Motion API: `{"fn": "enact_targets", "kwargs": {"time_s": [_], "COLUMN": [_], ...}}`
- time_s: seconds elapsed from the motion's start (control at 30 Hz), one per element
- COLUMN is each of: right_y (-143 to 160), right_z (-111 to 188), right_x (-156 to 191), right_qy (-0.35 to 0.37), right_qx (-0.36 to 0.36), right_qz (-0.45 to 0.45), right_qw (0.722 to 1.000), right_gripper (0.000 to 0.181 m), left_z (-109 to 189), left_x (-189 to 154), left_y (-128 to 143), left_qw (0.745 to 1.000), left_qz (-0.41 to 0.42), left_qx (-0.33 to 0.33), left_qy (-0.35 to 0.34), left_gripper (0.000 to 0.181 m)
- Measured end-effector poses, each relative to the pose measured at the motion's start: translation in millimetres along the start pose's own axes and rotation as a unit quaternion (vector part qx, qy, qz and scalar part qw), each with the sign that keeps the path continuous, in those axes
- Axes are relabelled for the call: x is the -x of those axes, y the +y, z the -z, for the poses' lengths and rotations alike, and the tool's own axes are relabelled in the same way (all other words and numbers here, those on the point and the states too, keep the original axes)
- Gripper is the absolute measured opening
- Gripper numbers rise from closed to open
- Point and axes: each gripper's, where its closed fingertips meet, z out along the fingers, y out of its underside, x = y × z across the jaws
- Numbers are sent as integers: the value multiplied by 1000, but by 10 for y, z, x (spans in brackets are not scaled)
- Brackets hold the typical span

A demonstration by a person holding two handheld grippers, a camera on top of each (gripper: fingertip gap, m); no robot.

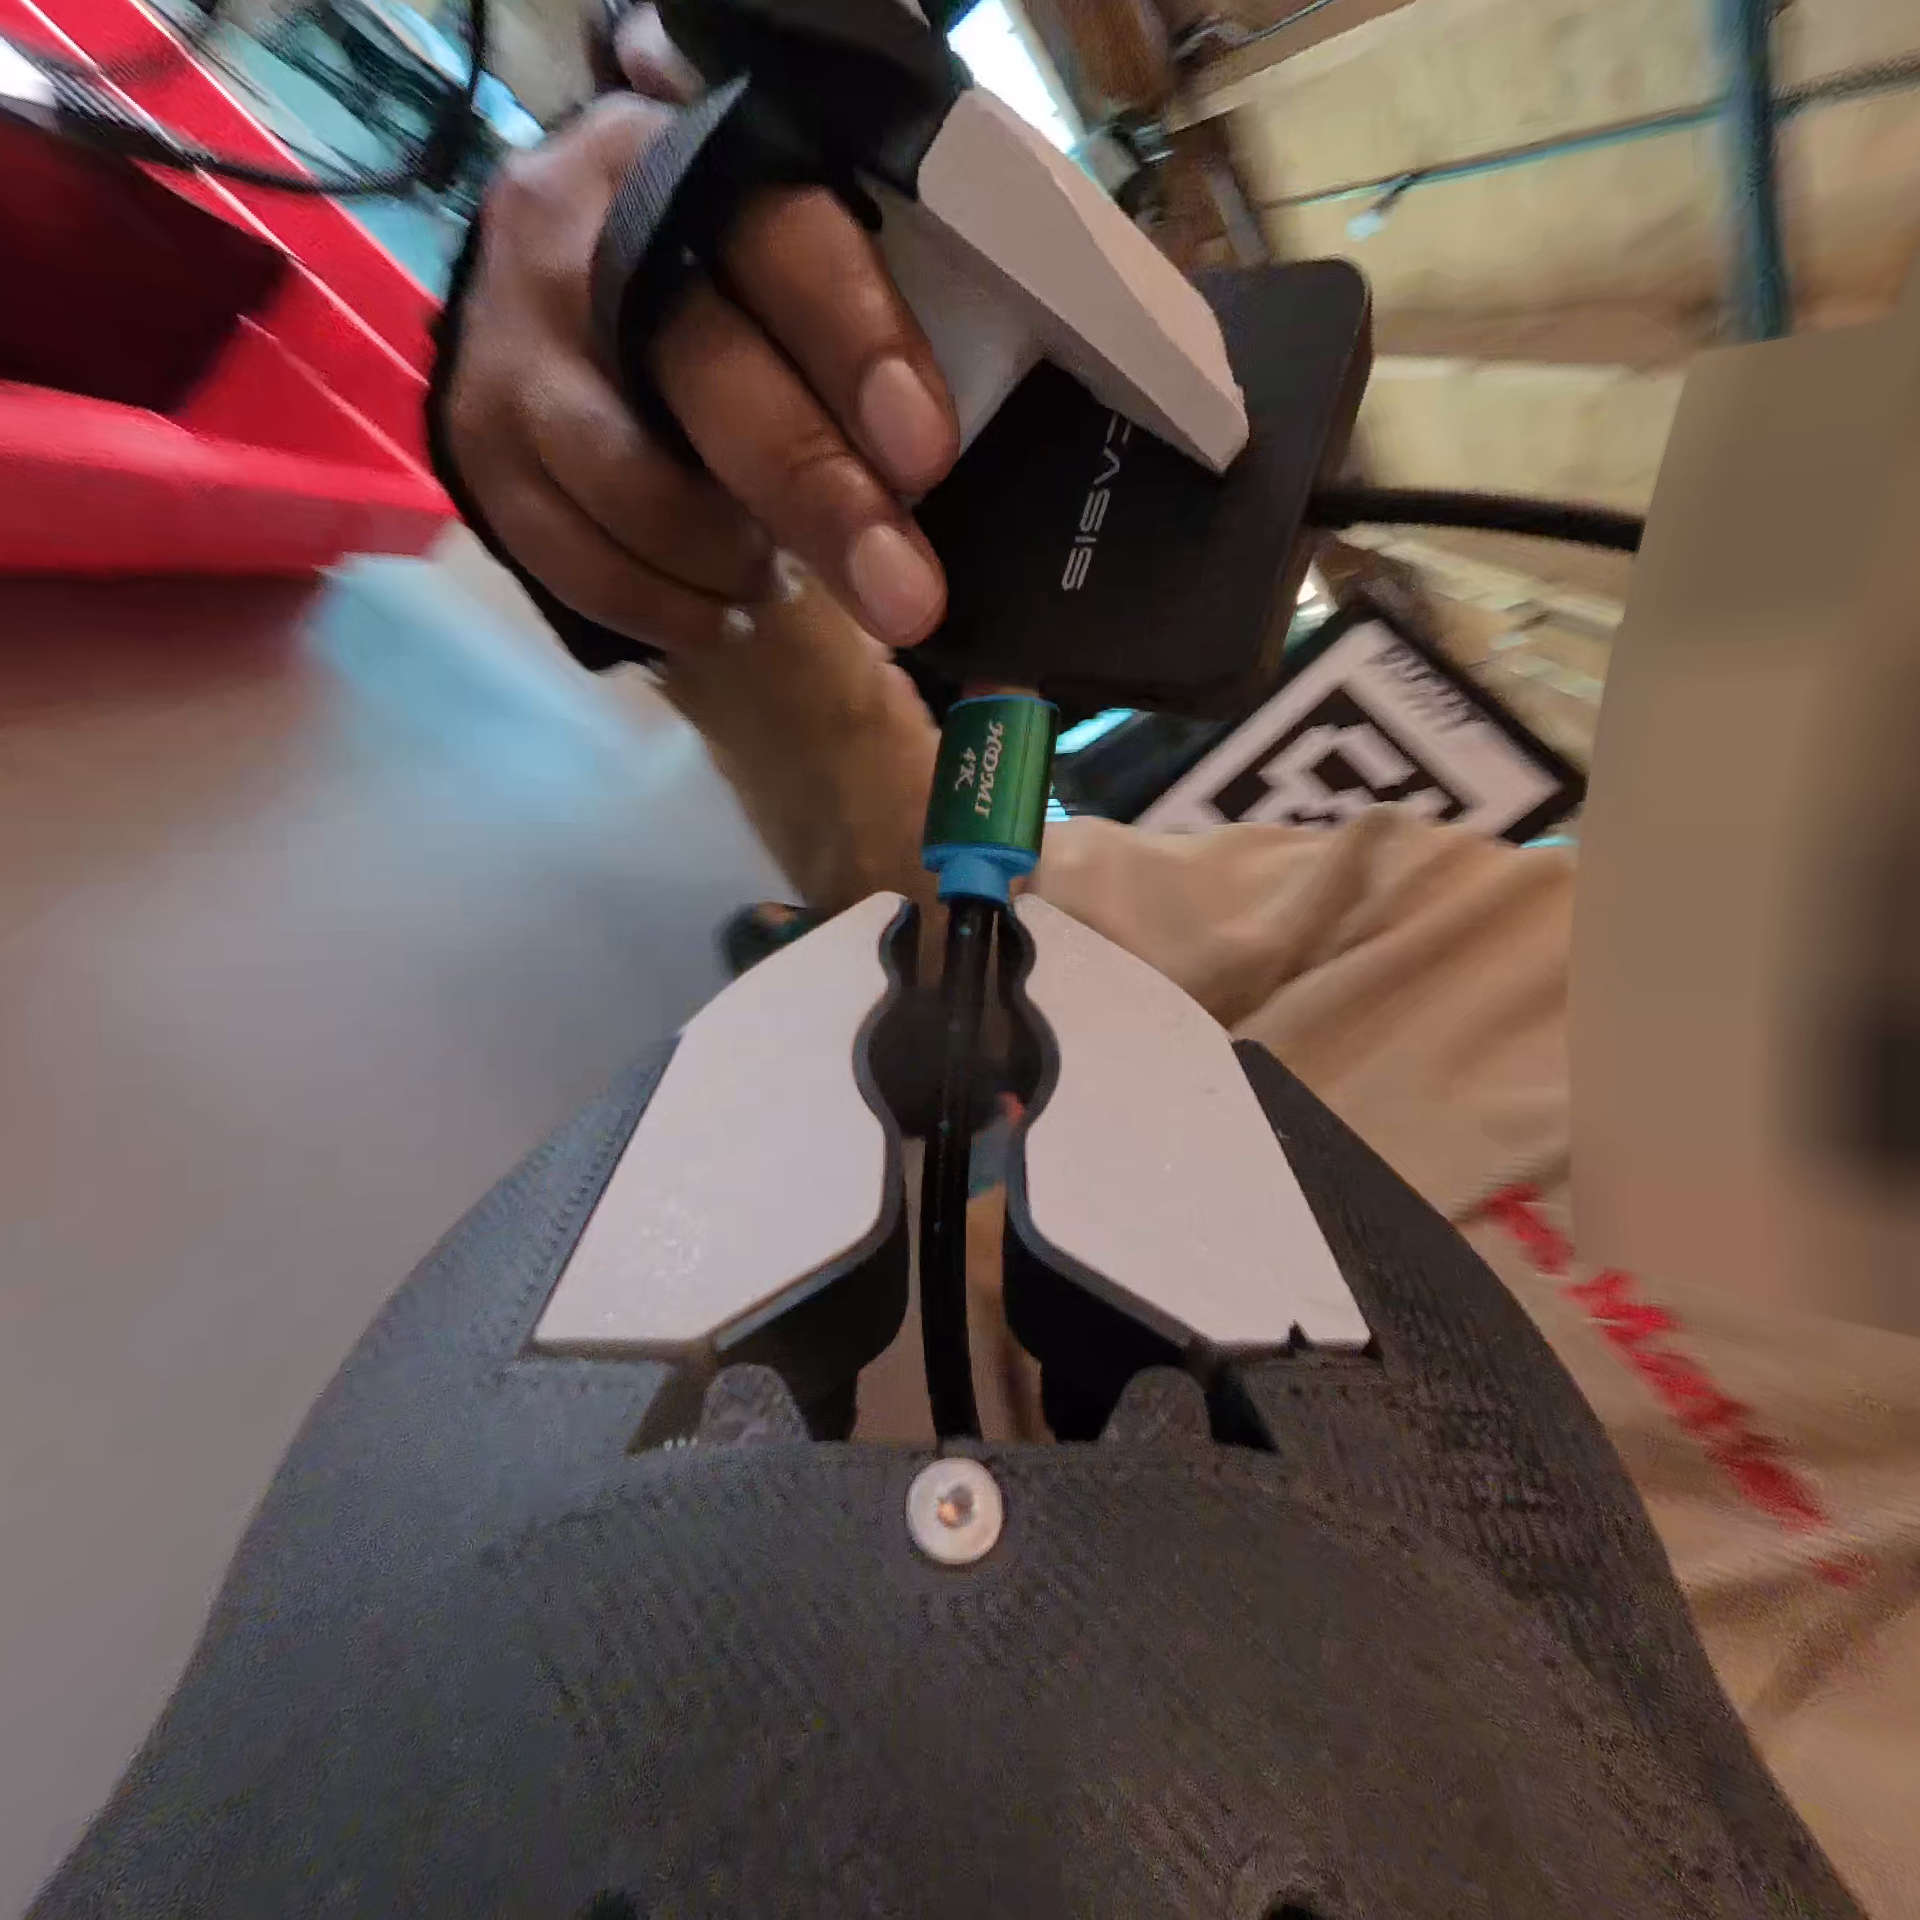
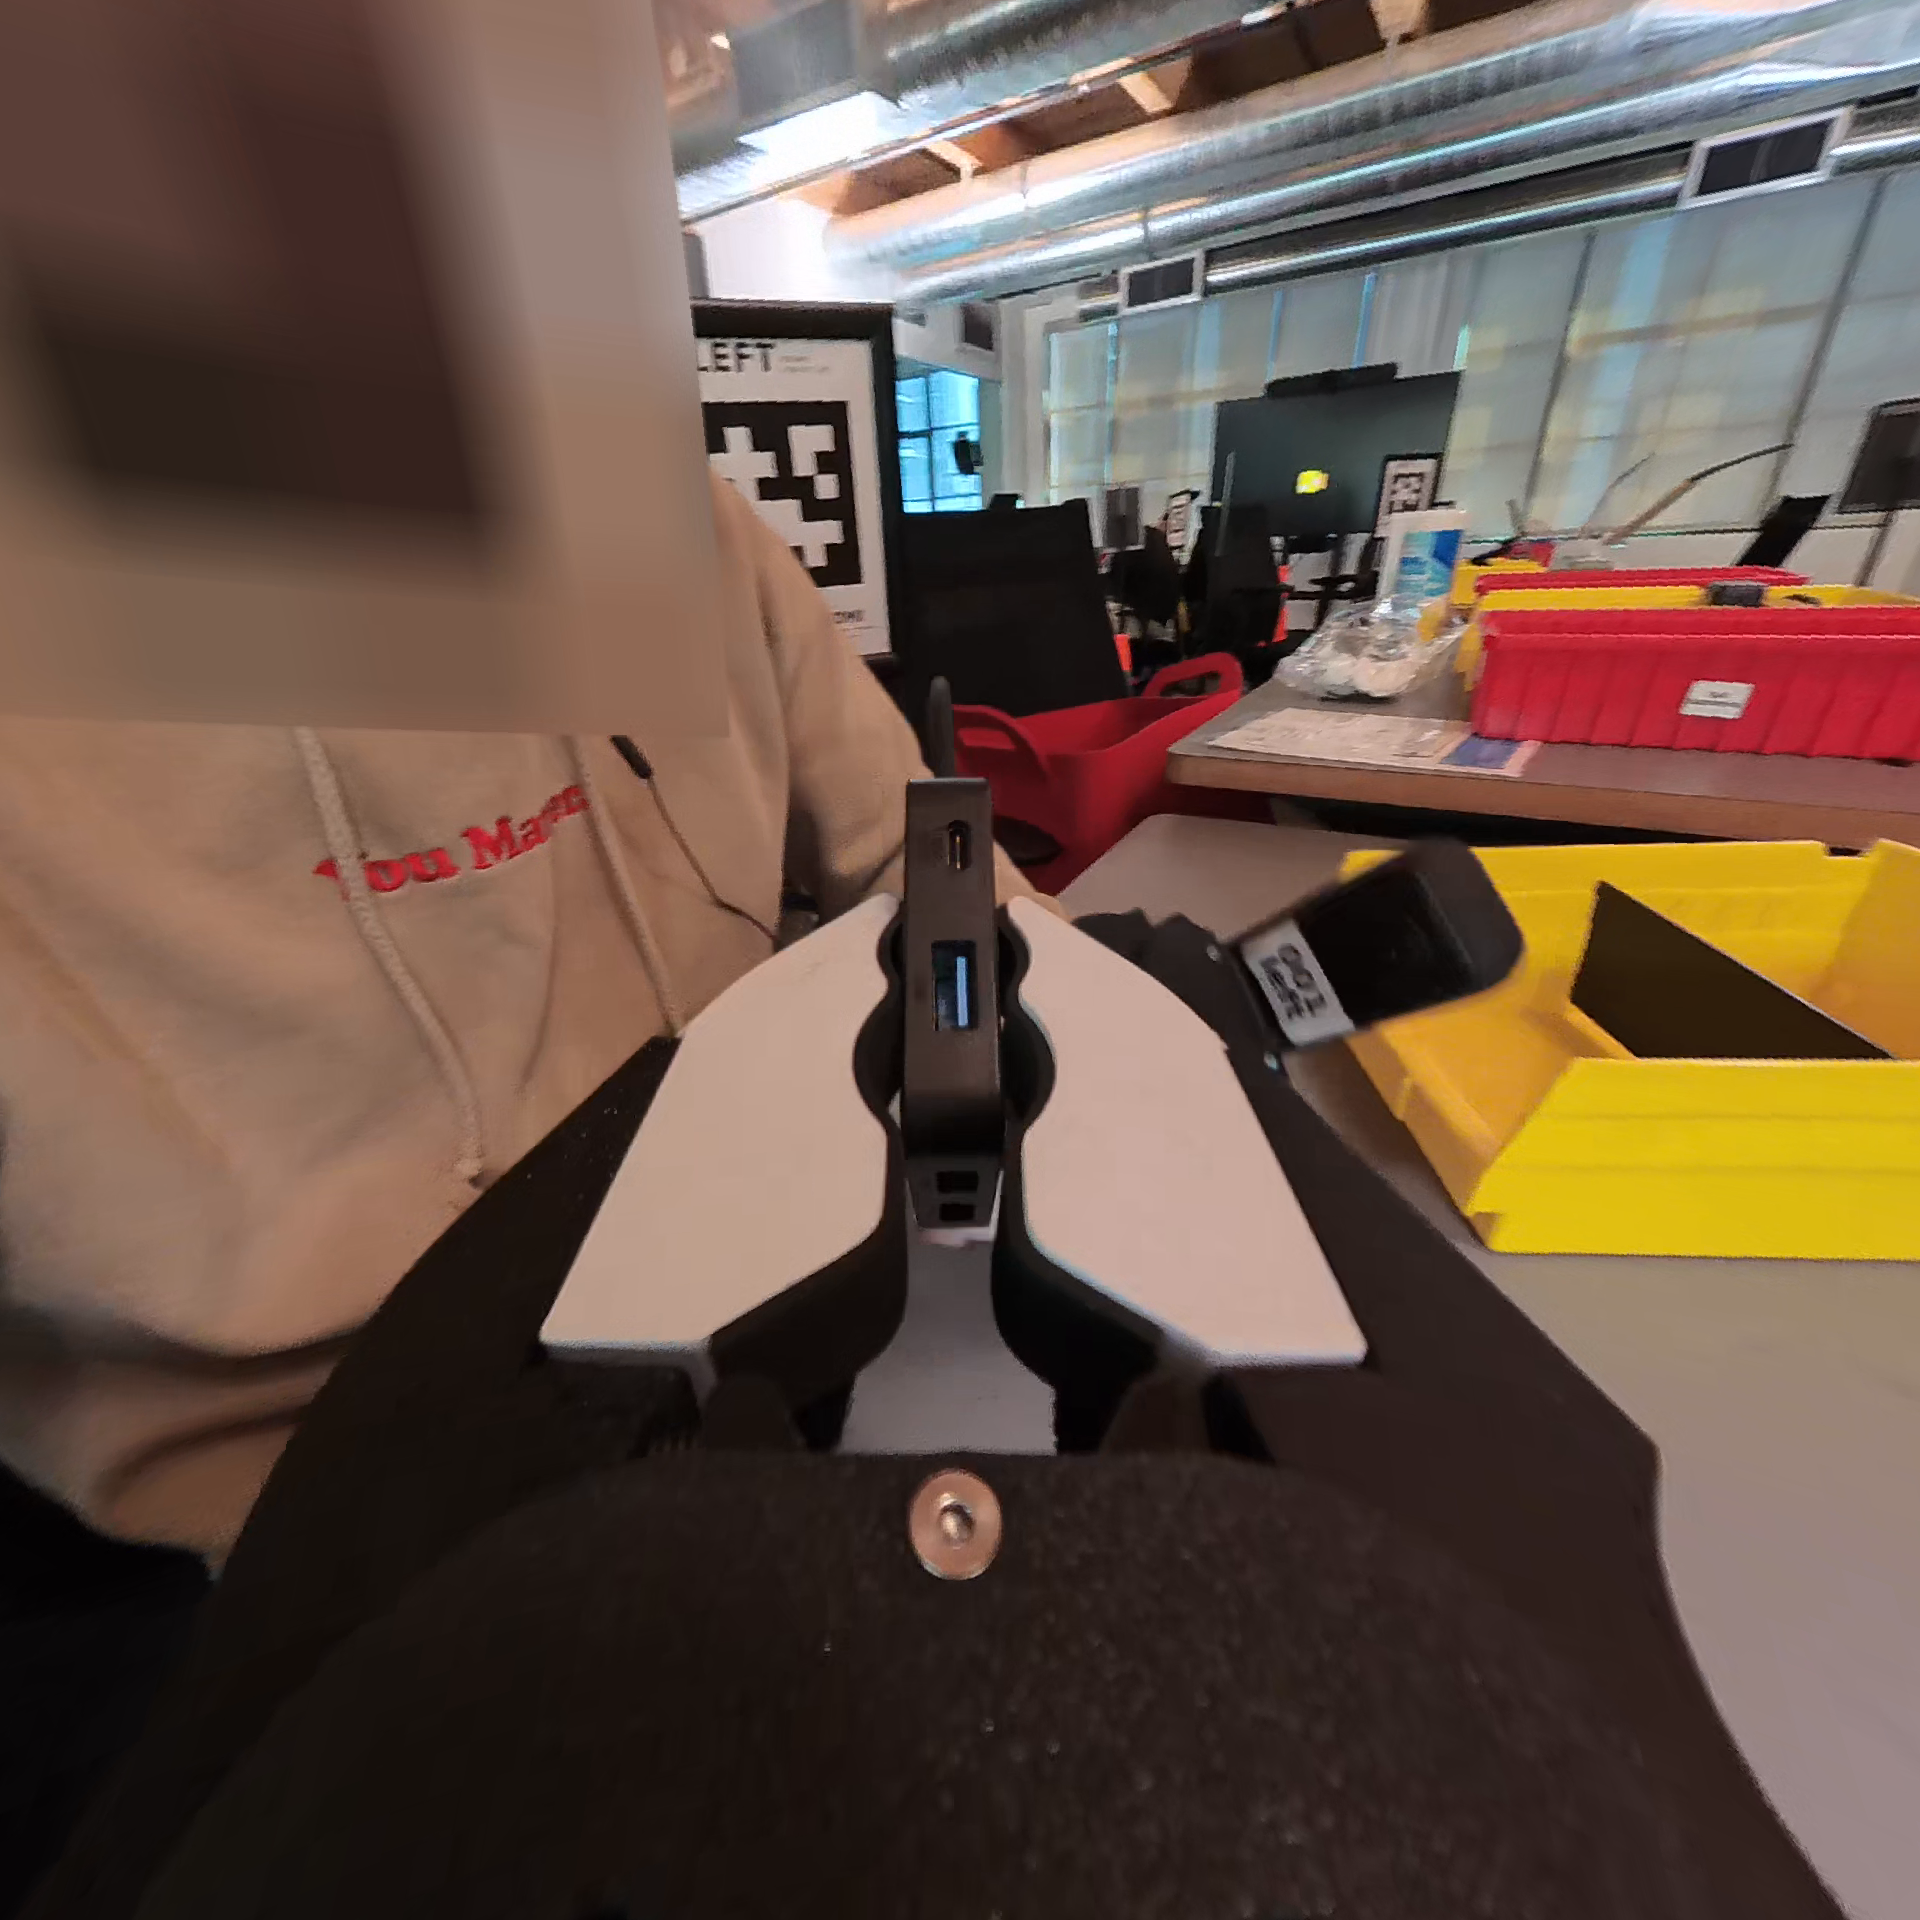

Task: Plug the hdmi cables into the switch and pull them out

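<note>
Closest to my left lens is the left tool (image 1: 957, 914), its two pale fingers (image 1: 769, 1122) closed on the black HDMI cable (image 1: 951, 1195) just behind the connector. I hold it there, I judge, so the green plug (image 1: 989, 784) keeps straight and the push or pull runs along its length. The plug's tip sits at the edge of the black switch (image 1: 1153, 488); its metal end is hidden, so I cannot say whether it is fully seated or partly out.

The switch is held off the worktop (image 2: 1714, 1455) by my right tool (image 2: 951, 925), which pinches its thin body edge-on between its fingers. That leaves the port faces free and gives me something firm to work against. In the left view a bare hand (image 1: 665, 416) in a fingerless strap works that tool, two fingertips resting beside the switch. A second black lead (image 1: 1475, 520) runs off from the switch's far side.

Beyond, the left tool's housing crosses in front of a yellow bin (image 2: 1662, 1132) on the worktop, and red bins (image 2: 1704, 686) stand on a further table. A person in a beige hoodie (image 2: 312, 1039) is just behind the switch.
</note>
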Motion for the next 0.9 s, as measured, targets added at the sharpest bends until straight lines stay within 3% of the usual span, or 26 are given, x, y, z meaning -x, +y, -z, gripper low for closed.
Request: {"fn": "enact_targets", "kwargs": {"time_s": [0.17, 0.3, 0.63, 0.73, 0.83, 0.9], "right_y": [14, -39, -163, -104, 42, 216], "right_z": [-25, -108, -136, -71, 6, 57], "right_x": [-209, -361, -526, -565, -522, -495], "right_qy": [71, 119, 175, 192, 198, 206], "right_qx": [3, -21, -56, -10, 90, 174], "right_qz": [15, 22, 17, 22, 39, 62], "right_qw": [997, 992, 983, 981, 975, 961], "right_gripper": [14, 14, 15, 14, 21, 16], "left_z": [183, 278, 369, 461, 596, 651], "left_x": [179, 225, 69, 126, 169, 220], "left_y": [-198, -282, -383, -402, -367, -291], "left_qw": [970, 943, 979, 971, 958, 952], "left_qz": [-186, -248, -130, -152, -181, -184], "left_qx": [-15, -14, -57, -27, 21, 56], "left_qy": [-157, -220, -143, -184, -223, -237], "left_gripper": [12, 12, 10, 11, 11, 11]}}
